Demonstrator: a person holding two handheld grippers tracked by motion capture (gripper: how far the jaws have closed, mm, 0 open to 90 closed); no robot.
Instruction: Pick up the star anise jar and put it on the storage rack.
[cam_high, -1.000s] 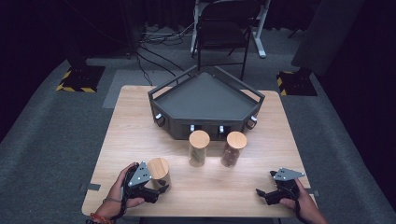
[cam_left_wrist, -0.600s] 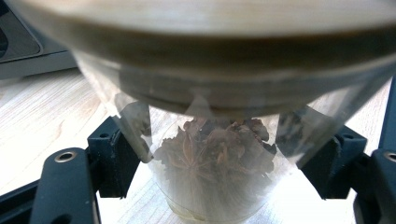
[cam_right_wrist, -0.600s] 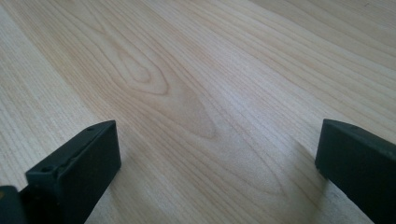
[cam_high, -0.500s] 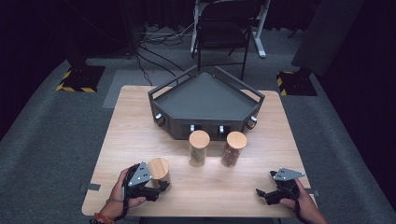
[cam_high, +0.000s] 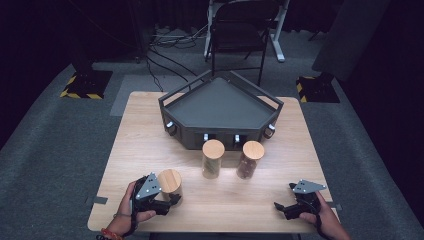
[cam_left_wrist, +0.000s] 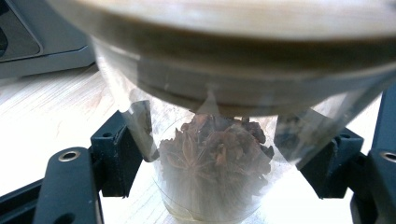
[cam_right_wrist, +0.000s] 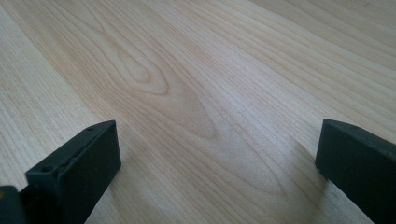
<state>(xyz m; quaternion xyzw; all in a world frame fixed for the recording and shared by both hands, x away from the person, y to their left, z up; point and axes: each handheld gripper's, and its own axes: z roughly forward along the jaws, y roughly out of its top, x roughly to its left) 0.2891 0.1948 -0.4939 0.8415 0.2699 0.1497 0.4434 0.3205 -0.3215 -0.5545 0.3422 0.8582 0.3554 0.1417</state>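
Left tool (cam_high: 167, 200) clamping a jar (cam_high: 170, 184) near the tabletop's (cam_high: 150, 130) front-left edge

Its jaws, just closing, are pressing the glass, star anise showing inside; the right tool (cam_high: 280, 207) is resting wide apart, holding nothing, by the front-right edge; bare wood is lying between them; dark grey carpet is surrounding the tabletop.

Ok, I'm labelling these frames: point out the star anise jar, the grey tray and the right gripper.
star anise jar (cam_left_wrist: 210, 158), left gripper view, glass wall
grey tray (cam_high: 220, 102), high view, bare floor
right gripper (cam_high: 281, 209), high view, between fingertips
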